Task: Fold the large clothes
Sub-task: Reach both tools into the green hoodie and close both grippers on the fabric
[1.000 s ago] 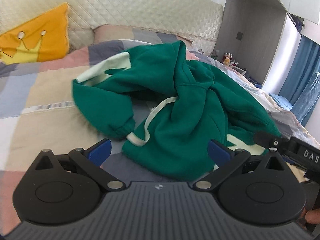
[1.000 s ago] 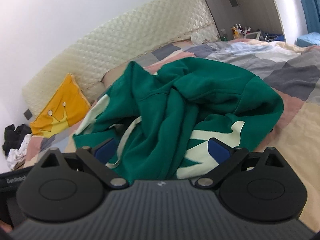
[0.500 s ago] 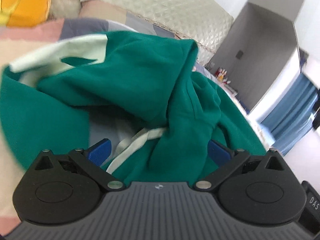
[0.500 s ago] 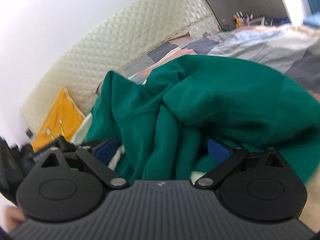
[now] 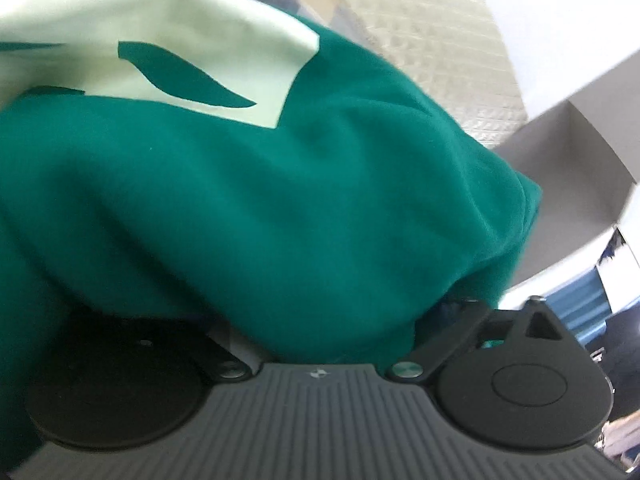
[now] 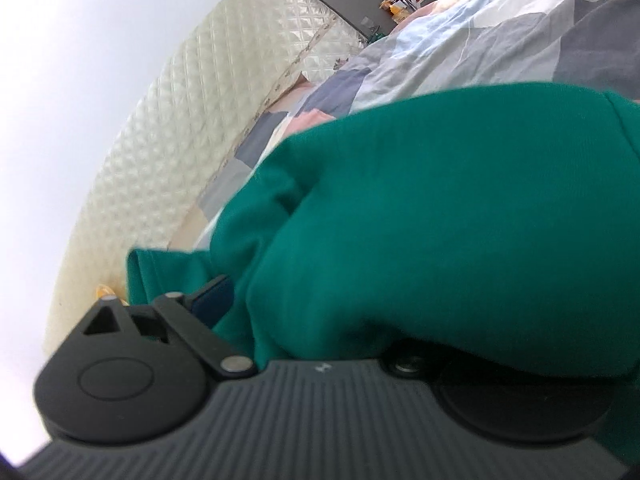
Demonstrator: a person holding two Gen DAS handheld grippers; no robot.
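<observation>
The green hoodie [image 5: 280, 200] lies bunched on the bed and fills the left wrist view, its pale mint print [image 5: 160, 40] at the top left. My left gripper [image 5: 320, 308] is pushed into the cloth. Its jaws are closing with a thick fold between them, and both pads are hidden under fabric. In the right wrist view the hoodie [image 6: 440, 220] bulges over my right gripper [image 6: 320, 308]. Its jaws are closing too, still wide, with cloth between them. The left blue pad [image 6: 212, 296] shows beside the fabric; the right one is buried.
The patchwork bedspread [image 6: 480, 40] stretches behind the hoodie to the quilted cream headboard [image 6: 180, 140]. Small bottles [image 6: 400, 0] stand beyond the bed's far corner. A grey cabinet [image 5: 580, 152] and blue curtain [image 5: 580, 304] are at the right of the left wrist view.
Both grippers have pushed forward and down into the hoodie and rolled, so the views tilt. Cloth now covers most of the fingers, and both pairs of jaws stand a little narrower.
</observation>
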